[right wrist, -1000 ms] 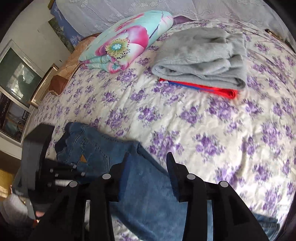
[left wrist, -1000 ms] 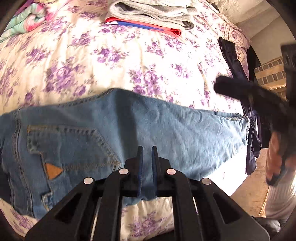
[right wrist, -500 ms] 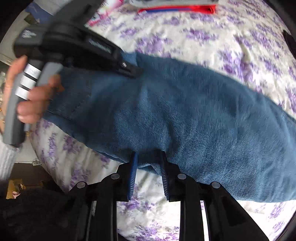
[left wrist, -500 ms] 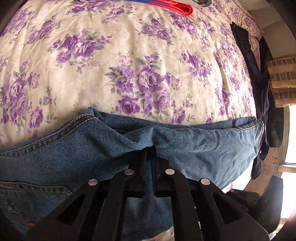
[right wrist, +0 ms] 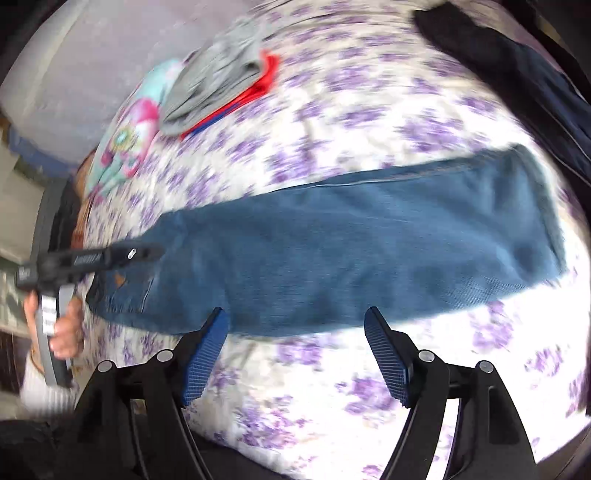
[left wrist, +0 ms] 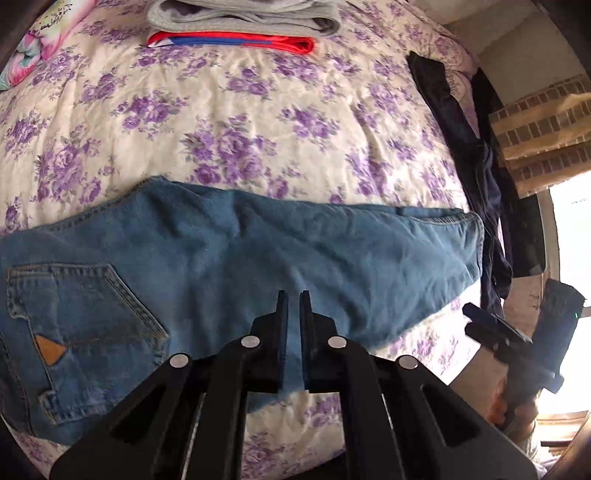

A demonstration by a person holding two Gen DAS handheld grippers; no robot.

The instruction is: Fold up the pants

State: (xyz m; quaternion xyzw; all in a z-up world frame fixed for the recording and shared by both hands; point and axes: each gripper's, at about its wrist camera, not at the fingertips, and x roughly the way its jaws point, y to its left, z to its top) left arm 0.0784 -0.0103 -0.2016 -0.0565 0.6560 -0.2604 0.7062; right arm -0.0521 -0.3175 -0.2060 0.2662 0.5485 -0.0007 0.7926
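Observation:
Blue jeans [left wrist: 229,266] lie flat across the floral bed, legs laid one on the other, back pocket at the left and hem at the right. My left gripper [left wrist: 294,299] hovers above the middle of the jeans, its jaws nearly closed with a thin gap and nothing between them. In the right wrist view the jeans [right wrist: 351,251] stretch across the frame. My right gripper [right wrist: 297,325] is wide open and empty, just off the near edge of the jeans. The left gripper [right wrist: 147,253] also shows at the waist end.
Folded grey and red clothes [left wrist: 240,22] and a floral pillow [left wrist: 40,40] lie at the far side of the bed [left wrist: 258,129]. Dark garments [left wrist: 476,162] hang over the right bed edge. The right gripper [left wrist: 495,325] shows beyond the hem.
Both grippers let go of the jeans and pulled back. The right gripper opened wide. The jeans now lie flat and smoothed on the bed.

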